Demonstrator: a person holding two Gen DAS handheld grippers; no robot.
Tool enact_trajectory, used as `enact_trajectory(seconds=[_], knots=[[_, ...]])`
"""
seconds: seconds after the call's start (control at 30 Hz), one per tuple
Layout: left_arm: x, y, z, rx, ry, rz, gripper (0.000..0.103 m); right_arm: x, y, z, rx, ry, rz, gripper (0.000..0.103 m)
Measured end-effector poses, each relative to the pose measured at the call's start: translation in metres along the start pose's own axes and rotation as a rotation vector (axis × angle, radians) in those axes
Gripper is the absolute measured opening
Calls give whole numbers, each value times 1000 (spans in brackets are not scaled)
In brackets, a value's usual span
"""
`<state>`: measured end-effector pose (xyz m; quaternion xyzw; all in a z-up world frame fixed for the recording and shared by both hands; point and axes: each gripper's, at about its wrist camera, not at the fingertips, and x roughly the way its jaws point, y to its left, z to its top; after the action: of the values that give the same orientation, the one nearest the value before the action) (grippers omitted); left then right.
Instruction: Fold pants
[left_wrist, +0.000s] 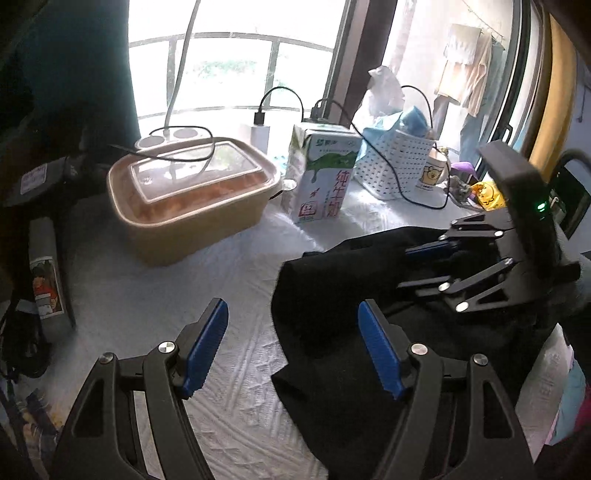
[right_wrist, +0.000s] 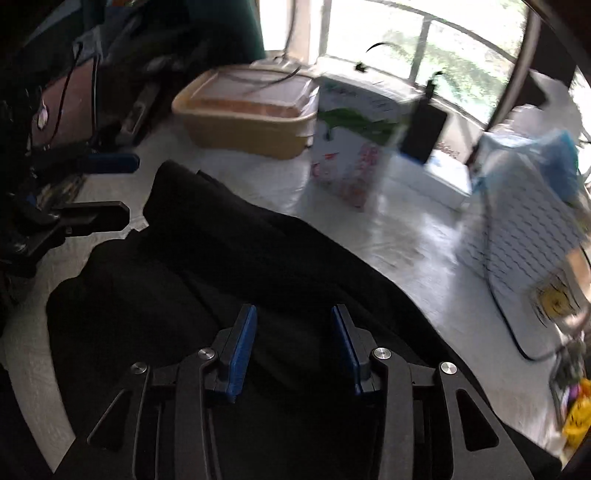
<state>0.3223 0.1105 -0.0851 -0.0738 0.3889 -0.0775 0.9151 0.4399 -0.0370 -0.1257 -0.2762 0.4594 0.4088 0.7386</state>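
Observation:
Black pants (left_wrist: 332, 295) lie bunched on the white textured table cover, at right in the left wrist view; in the right wrist view the pants (right_wrist: 229, 266) fill the lower middle. My left gripper (left_wrist: 291, 321) is open, its blue pads wide apart, over the pants' left edge and holding nothing. My right gripper (right_wrist: 291, 325) is open with blue pads apart, low over the pants with cloth between and beneath the fingers. The right gripper also shows in the left wrist view (left_wrist: 417, 269), resting on the far part of the pants. The left gripper's fingers (right_wrist: 107, 162) show at left in the right wrist view.
A tan lidded food box (left_wrist: 192, 184), a milk carton (left_wrist: 321, 177), a white perforated basket (left_wrist: 399, 162) with cables and a cup stand along the window side. Dark items (left_wrist: 44, 273) crowd the left edge. The white cover (left_wrist: 155, 295) lies between them and the pants.

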Motion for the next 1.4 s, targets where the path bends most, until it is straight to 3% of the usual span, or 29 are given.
enact_trajectory(seconds=[0.1, 0.13, 0.17, 0.5, 0.7, 0.9, 0.93, 1.0, 1.07, 1.1, 1.23, 1.33, 1.4], knots=[[7, 4, -4, -12, 16, 20, 72, 12, 6, 9, -31, 5, -5, 25], [9, 5, -5, -17, 20, 35, 72, 12, 7, 12, -37, 6, -15, 10], [10, 6, -5, -22, 23, 51, 72, 13, 7, 17, -46, 3, -49, 6], [16, 10, -2, -40, 33, 60, 72, 8, -27, 52, 27, -92, -91, 5], [20, -13, 9, 52, 43, 29, 72, -5, -56, 57, 173, -171, -97, 5], [52, -32, 11, 182, 133, 103, 72, -40, -31, 25, 38, -133, -99, 6], [55, -31, 10, 186, 136, 117, 72, -42, -26, 17, 17, -121, -101, 7], [61, -27, 11, 185, 136, 146, 66, -42, -19, 0, -26, -79, -106, 24], [66, -22, 13, 167, 139, 159, 62, -40, -19, -13, -38, -60, -115, 90], [66, -18, 15, 146, 129, 168, 61, -39, -19, -18, -40, -61, -115, 95], [62, -3, 24, 74, 86, 223, 60, -39, -28, -31, -27, -69, -172, 93], [51, 10, 28, 16, 33, 255, 60, -36, -33, -30, -31, -75, -214, 81], [46, 17, 33, -11, 16, 265, 60, -34, -42, -24, -20, -87, -248, 81]])
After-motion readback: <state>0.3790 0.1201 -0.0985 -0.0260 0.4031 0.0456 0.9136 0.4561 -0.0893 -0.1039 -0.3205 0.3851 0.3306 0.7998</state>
